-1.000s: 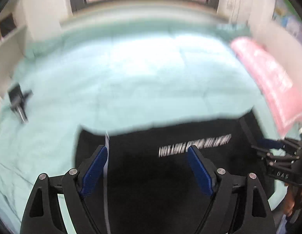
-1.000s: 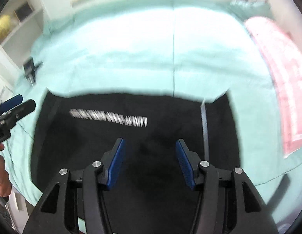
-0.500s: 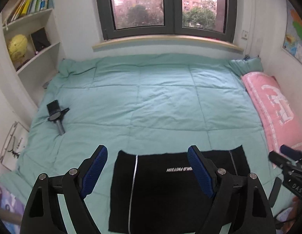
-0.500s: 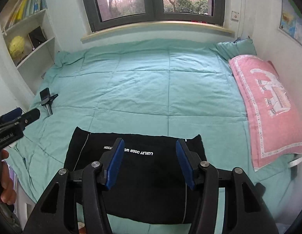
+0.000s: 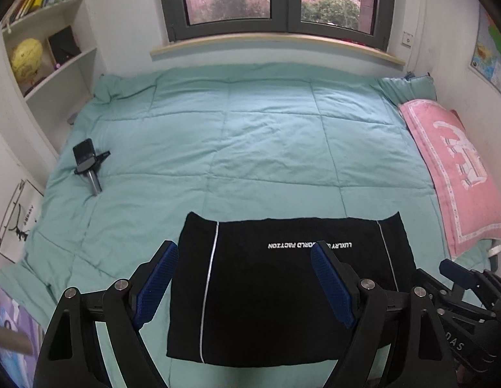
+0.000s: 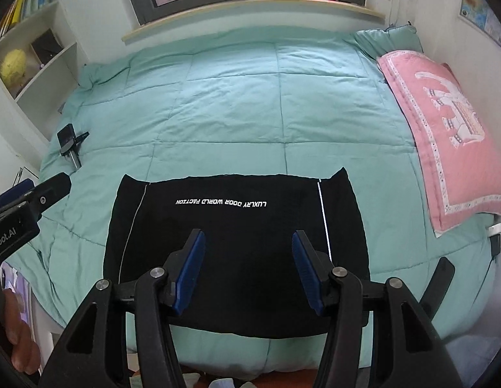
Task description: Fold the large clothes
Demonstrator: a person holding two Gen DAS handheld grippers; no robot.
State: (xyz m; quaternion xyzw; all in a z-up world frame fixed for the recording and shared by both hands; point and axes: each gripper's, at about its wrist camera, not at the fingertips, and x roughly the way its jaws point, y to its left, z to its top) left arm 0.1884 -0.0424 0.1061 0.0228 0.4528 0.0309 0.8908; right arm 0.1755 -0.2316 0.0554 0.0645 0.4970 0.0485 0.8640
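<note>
Across the lower middle of both wrist views lies the black garment [image 5: 282, 291], a neat rectangle flat on the bed [image 5: 250, 148] near its front edge. The left gripper [image 5: 244, 283] hangs above it with jaws spread wide and nothing between them; the right gripper [image 6: 248, 270] is likewise parted and empty, raised clear of the cloth.

Judging from the tidy outline, the folding looks far along, possibly with one more fold to make. The risks follow from the cloth. It appears thin, soft and limp, so a pinch on the top layer alone would probably peel it away and undo the stack. The near hem sits close to the bed's front edge, and a careless drag toward the bottom of the frame could pull it over. The teal quilt [image 6: 237, 97] beneath is puffy and stitched into squares; jaws closing low might catch quilt along with garment.

The garment is matte black, with two thin white piping lines [image 6: 324, 216] running front to back and a row of white lettering [image 6: 221, 203], upside down as seen here. Its far corners flare up slightly. A pink patterned pillow [image 6: 444, 129] lies at the right of the frame, and a small dark phone stand [image 5: 88, 165] rests on the quilt at the left, both well apart from the garment.
</note>
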